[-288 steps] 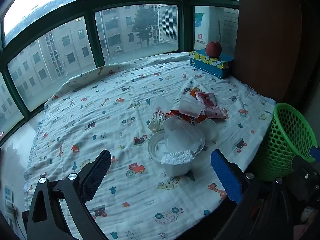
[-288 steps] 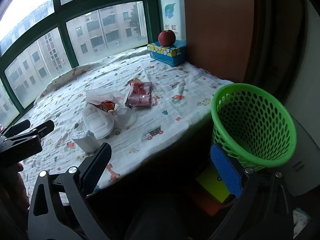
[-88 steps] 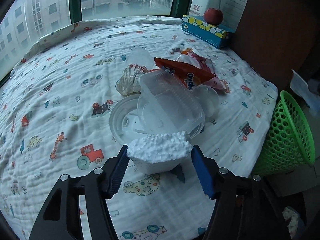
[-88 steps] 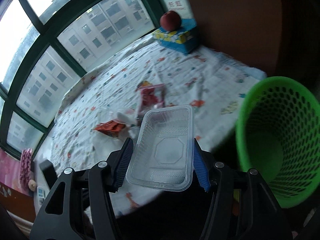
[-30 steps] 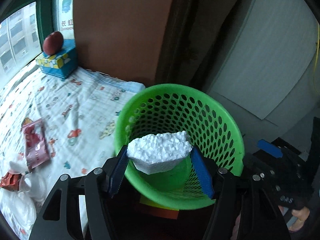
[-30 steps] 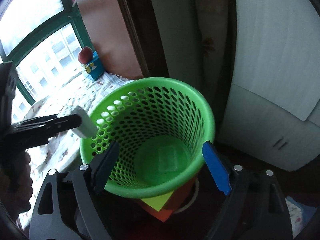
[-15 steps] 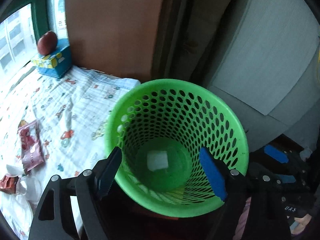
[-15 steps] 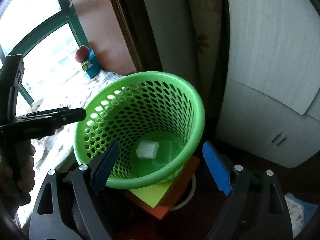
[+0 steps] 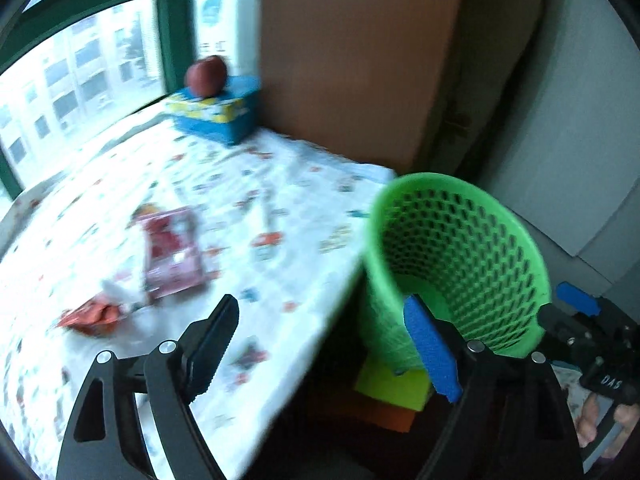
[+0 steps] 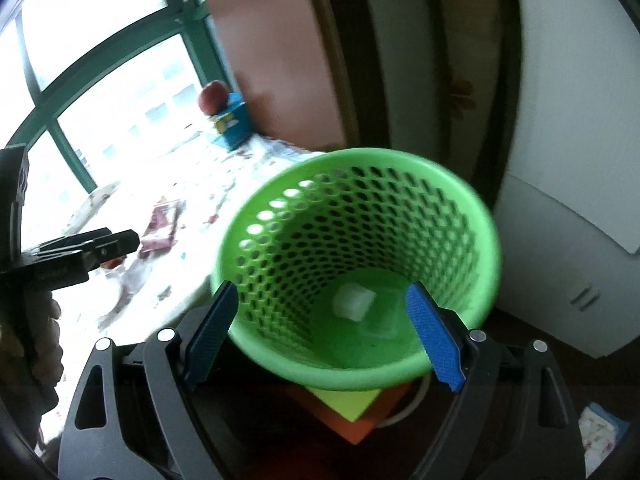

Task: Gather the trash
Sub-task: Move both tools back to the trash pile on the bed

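Bedsheet (image 9: 280, 208) mid-left: we see wrapper (image 9: 172, 256), light, crinkly, pinch its edge; both grippers (image 9: 320, 344) (image 10: 320, 332) gape empty by bin (image 10: 460, 208)

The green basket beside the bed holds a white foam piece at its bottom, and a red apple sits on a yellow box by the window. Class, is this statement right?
Not quite. The green basket does hold the white foam piece, as the right wrist view shows, but the red apple sits on a blue box, yellow-patterned only on top; the left wrist view shows it.
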`<state>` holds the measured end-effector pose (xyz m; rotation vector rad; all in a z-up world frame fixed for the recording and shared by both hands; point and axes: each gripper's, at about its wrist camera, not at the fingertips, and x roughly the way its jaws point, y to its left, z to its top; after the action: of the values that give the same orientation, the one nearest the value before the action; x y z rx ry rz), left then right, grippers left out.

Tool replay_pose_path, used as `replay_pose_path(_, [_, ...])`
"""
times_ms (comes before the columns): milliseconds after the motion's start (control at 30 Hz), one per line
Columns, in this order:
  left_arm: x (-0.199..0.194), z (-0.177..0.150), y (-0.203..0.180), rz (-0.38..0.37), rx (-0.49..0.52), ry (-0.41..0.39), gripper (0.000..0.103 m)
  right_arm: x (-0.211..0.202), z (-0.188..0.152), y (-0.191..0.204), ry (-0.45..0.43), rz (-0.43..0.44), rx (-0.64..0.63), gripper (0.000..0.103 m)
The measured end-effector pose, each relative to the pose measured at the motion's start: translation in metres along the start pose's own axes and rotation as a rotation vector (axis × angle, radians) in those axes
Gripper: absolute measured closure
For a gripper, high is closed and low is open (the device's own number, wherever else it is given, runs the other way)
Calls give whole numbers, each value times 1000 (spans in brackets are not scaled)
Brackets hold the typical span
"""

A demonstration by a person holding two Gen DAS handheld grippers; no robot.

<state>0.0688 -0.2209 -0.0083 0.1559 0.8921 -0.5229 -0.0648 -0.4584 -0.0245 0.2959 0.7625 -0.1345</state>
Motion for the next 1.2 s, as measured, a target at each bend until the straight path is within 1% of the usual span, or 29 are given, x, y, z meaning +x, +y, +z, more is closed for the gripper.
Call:
replay_pose_path(300, [-24,-30,88,141,-121,-11,22,15,-1,64,12,59,-83,18])
replay_pose_path(367, [-27,-38,112,181,-165,-6,22,18,-2,78,17,77,-98,18])
replay_pose_path(433, [-30,-46,137,203,-226,4,22,20,-1,89,21,89,-109,18])
replay_pose_path(633, [-36,-67,189,255,-351,15,22,34,1,125,51,148,-155,18])
replay_pose_path(767, [-43,-81,215,286,-415,16,22,48,2,158,83,207,-201,18])
replay_pose_path(933, [-55,-98,240,313,-469,11,22,72,4,196,146,290,-203,18])
replay_pose_path(1033, [-59,-106,249,322,-482,15,22,86,8,217,186,338,-197,18])
replay_pose_path(1200, [-62,-115,255,310,-504,14,22,111,23,243,241,400,-159,18])
